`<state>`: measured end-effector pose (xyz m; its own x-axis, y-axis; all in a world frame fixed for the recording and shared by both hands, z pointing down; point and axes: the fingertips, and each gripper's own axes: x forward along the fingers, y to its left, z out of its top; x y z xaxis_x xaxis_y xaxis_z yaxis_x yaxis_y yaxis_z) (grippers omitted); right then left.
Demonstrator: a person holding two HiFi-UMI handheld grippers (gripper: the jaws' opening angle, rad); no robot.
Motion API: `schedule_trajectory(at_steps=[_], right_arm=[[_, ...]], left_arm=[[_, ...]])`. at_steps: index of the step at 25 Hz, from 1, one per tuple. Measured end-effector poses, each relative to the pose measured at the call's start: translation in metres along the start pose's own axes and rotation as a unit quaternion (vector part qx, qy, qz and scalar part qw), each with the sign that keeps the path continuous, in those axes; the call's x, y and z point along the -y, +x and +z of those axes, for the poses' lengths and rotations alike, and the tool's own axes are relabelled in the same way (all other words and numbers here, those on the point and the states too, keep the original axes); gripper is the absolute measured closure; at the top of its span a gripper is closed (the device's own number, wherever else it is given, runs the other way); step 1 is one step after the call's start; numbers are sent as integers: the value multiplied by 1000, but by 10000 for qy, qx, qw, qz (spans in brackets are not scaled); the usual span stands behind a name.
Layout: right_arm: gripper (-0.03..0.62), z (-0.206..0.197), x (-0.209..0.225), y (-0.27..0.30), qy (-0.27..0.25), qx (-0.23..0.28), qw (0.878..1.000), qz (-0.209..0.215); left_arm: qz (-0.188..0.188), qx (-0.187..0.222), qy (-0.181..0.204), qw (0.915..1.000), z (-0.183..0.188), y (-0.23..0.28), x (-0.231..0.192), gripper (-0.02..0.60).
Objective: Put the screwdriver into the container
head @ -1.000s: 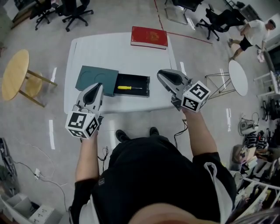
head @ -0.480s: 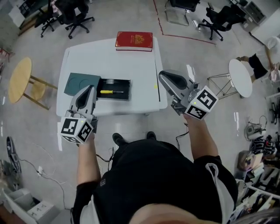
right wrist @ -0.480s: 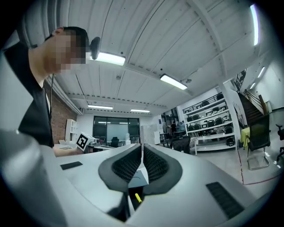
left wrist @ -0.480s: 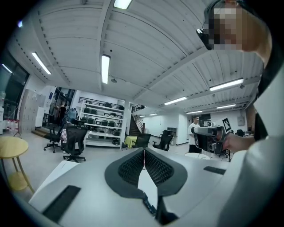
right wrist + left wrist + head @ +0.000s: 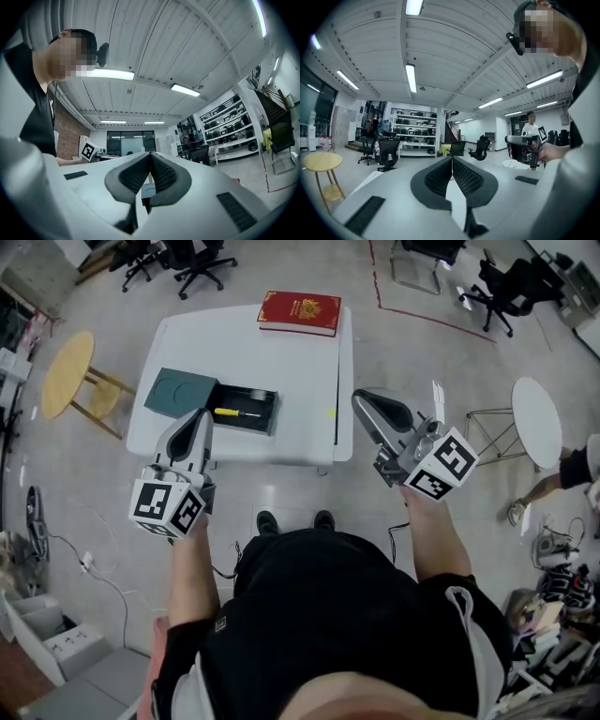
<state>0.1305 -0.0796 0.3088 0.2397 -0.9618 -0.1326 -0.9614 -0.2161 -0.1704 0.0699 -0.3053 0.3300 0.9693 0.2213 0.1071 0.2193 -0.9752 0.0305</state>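
My jaws: the two ribbed pads of my left gripper (image 5: pixel 451 160) are pressed together, with nothing between them.
My aim: tilted upward, so the ceiling fills the upper half.
Ceiling: white ribbed panels with a long strip light (image 5: pixel 410 78).
Far wall: shelves (image 5: pixel 415 136) of dark items, with stairs (image 5: pixel 450 133) just beside them.
Floor, left: a round wooden table (image 5: pixel 321 161), and a black office chair (image 5: pixel 388 151) near it.
Right side: my right gripper (image 5: pixel 519 149), held in my hand, with a standing person (image 5: pixel 530 127) behind it.
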Motion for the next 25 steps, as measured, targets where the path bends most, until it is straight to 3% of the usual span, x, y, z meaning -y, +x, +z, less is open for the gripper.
schedule_trajectory(at_steps=[10, 15, 25], right_arm=[[565, 13, -9, 22, -221, 236, 9994, -74], [565, 4, -18, 49, -291, 168, 9992, -213], [565, -9, 3, 78, -510, 32, 9966, -652]], left_arm=[[233, -8, 176, 9996, -3, -19, -23, 561], [253, 40, 141, 9996, -8, -31, -59, 561], [328, 62, 207, 9992, -10, -15, -100, 561]])
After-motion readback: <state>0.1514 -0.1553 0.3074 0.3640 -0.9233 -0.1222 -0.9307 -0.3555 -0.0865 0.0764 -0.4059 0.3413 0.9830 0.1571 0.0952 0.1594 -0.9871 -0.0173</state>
